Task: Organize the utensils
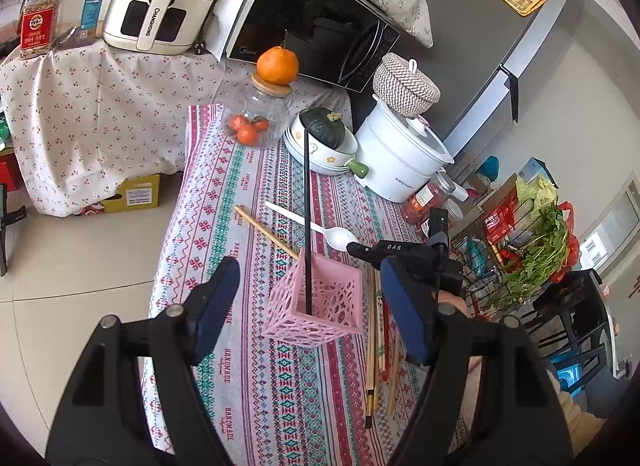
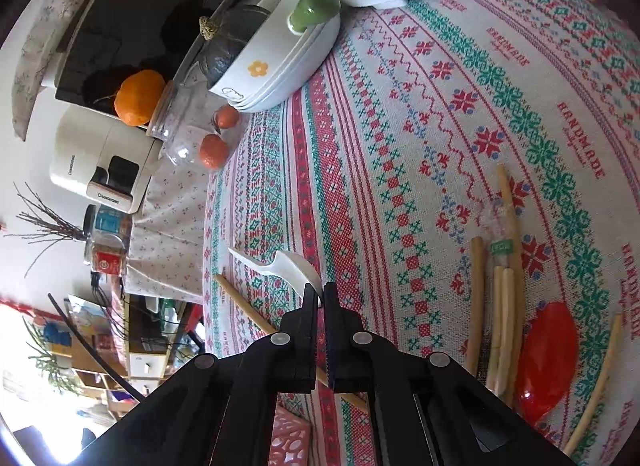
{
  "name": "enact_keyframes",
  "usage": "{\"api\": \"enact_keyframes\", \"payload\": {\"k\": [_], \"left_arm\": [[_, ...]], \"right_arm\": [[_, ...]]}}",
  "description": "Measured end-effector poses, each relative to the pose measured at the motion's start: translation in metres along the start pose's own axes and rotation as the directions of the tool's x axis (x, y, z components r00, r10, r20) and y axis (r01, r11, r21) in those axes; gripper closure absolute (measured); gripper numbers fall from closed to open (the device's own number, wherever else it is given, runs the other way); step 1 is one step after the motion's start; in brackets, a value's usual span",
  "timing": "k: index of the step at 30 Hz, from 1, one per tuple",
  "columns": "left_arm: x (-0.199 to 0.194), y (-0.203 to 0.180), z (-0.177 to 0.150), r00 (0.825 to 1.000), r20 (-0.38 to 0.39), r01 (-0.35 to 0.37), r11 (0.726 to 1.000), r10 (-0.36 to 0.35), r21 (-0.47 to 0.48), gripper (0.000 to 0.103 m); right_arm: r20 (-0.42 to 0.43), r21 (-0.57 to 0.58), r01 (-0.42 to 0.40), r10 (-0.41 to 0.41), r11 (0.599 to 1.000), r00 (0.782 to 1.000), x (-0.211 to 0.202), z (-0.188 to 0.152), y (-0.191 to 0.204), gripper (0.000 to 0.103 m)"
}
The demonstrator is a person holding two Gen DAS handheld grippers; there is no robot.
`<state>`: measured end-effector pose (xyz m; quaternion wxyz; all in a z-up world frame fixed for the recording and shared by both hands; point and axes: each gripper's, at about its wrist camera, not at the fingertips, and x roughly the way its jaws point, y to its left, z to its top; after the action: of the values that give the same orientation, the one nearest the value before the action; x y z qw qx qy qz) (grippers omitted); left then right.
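Observation:
In the left wrist view a pink lattice holder (image 1: 316, 306) stands on the patterned tablecloth (image 1: 256, 386). One black chopstick (image 1: 306, 205) stands upright in it. My left gripper (image 1: 310, 266) is open, its blue pads (image 1: 216, 306) on either side of the holder and clear of it. A white plastic spoon (image 1: 304, 223) (image 2: 280, 264) lies beyond the holder. My right gripper (image 2: 319, 290) (image 1: 354, 246) is shut on the rim of its bowl. A wooden chopstick (image 2: 244, 306) lies beside the spoon. Several more chopsticks (image 2: 504, 306) and a red spoon (image 2: 548, 358) lie to the right.
Stacked white bowls (image 1: 320, 157) holding a dark squash, a glass jar (image 1: 260, 117) with oranges and a white cooker (image 1: 396, 161) crowd the far end. A microwave (image 1: 308, 21) and an air fryer (image 1: 160, 1) stand behind. A wire rack (image 1: 520, 266) with greens stands off the table's right side.

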<state>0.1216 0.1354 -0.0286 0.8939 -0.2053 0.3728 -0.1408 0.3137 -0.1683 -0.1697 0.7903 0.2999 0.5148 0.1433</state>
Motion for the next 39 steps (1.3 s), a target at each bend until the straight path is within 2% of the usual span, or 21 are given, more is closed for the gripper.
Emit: {"api": "enact_keyframes", "payload": {"k": [3,5,8,12,16,19,23,26,29,32,36,37,39], "left_arm": [[-0.002,-0.001,0.000,1.000,0.008,-0.001,1.000,0.001,-0.001,0.030],[-0.003,-0.001,-0.001,1.000,0.012,-0.006,1.000,0.006,-0.003,0.030],[-0.003,-0.002,-0.002,0.999,0.008,-0.032,0.999,0.032,0.000,0.030],[0.002,0.001,-0.006,0.997,-0.011,-0.078,0.997,0.078,0.006,0.030],[0.005,0.003,-0.011,0.994,-0.042,-0.103,0.994,0.104,0.019,0.030],[0.003,0.004,-0.014,0.993,-0.050,-0.104,0.994,0.105,0.023,0.030],[-0.003,0.004,-0.014,0.994,-0.037,-0.100,0.995,0.100,0.021,0.030],[-0.006,0.006,-0.012,0.995,-0.028,-0.096,0.995,0.096,0.013,0.030],[-0.008,0.010,-0.012,0.995,-0.028,-0.094,0.996,0.094,0.004,0.030],[-0.008,0.013,-0.011,0.995,-0.030,-0.093,0.996,0.093,-0.004,0.030],[-0.007,0.016,-0.012,0.995,-0.040,-0.090,0.996,0.089,-0.009,0.030],[-0.006,0.016,-0.012,0.995,-0.042,-0.089,0.996,0.089,-0.008,0.030],[-0.006,0.015,-0.013,0.995,-0.048,-0.086,0.996,0.086,-0.005,0.030]], "right_arm": [[0.093,-0.156,0.129,-0.116,0.979,0.989,-0.041,0.001,0.022,0.101],[0.163,-0.250,0.220,-0.183,0.943,0.969,-0.072,-0.002,0.040,0.101],[0.262,-0.375,0.328,-0.240,0.867,0.935,-0.118,-0.016,0.070,0.101],[0.343,-0.527,0.416,-0.263,0.741,0.902,-0.173,-0.043,0.112,0.101],[0.348,-0.655,0.435,-0.264,0.618,0.900,-0.206,-0.075,0.151,0.101],[0.339,-0.738,0.433,-0.271,0.517,0.901,-0.211,-0.098,0.181,0.101],[0.318,-0.829,0.433,-0.339,0.355,0.886,-0.187,-0.127,0.213,0.101],[0.281,-0.871,0.405,-0.393,0.278,0.875,-0.158,-0.140,0.223,0.101],[0.231,-0.900,0.365,-0.450,0.239,0.863,-0.129,-0.147,0.228,0.101],[0.196,-0.910,0.344,-0.494,0.229,0.847,-0.104,-0.146,0.230,0.100],[0.142,-0.903,0.328,-0.527,0.278,0.838,-0.081,-0.135,0.229,0.100],[0.136,-0.896,0.331,-0.525,0.297,0.840,-0.078,-0.131,0.229,0.100],[0.125,-0.870,0.335,-0.497,0.361,0.859,-0.080,-0.120,0.229,0.097]]}}
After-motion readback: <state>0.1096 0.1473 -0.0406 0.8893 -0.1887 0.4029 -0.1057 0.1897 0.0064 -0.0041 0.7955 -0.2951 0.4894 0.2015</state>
